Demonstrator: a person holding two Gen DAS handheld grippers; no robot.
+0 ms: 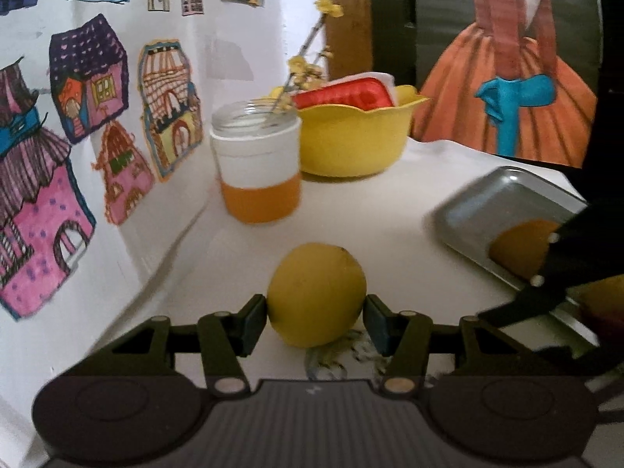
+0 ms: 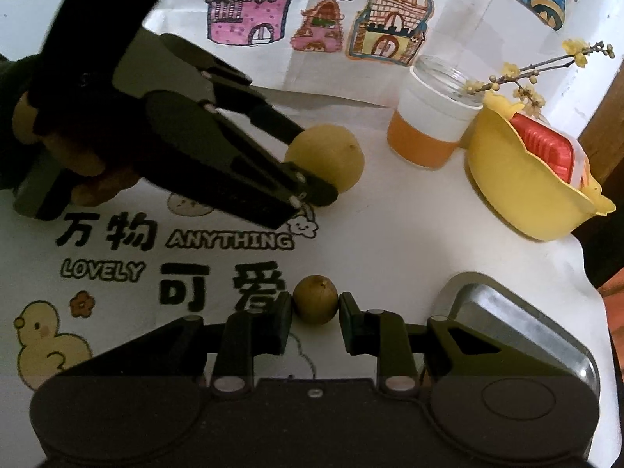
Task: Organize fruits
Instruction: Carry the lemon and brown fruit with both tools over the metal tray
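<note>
where house drawings line the wall, left gripper (image 1: 316, 321) fingers clamp a lemon (image 1: 316, 295) on the white printed tabletop (image 2: 390, 241), right gripper (image 2: 316, 321) fingers apart.

You're working in dim, soft indoor light with faint shadows — both fisheye views bend at their dark corners, and the jar (image 1: 257, 163) looks motion-blurred.

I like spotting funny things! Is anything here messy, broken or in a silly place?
Nothing looks spilled or broken. One funny thing: the yellow bowl holds a red box, not fruit. The lemon and the small brown fruit sit on the table, each between gripper fingers.
</note>
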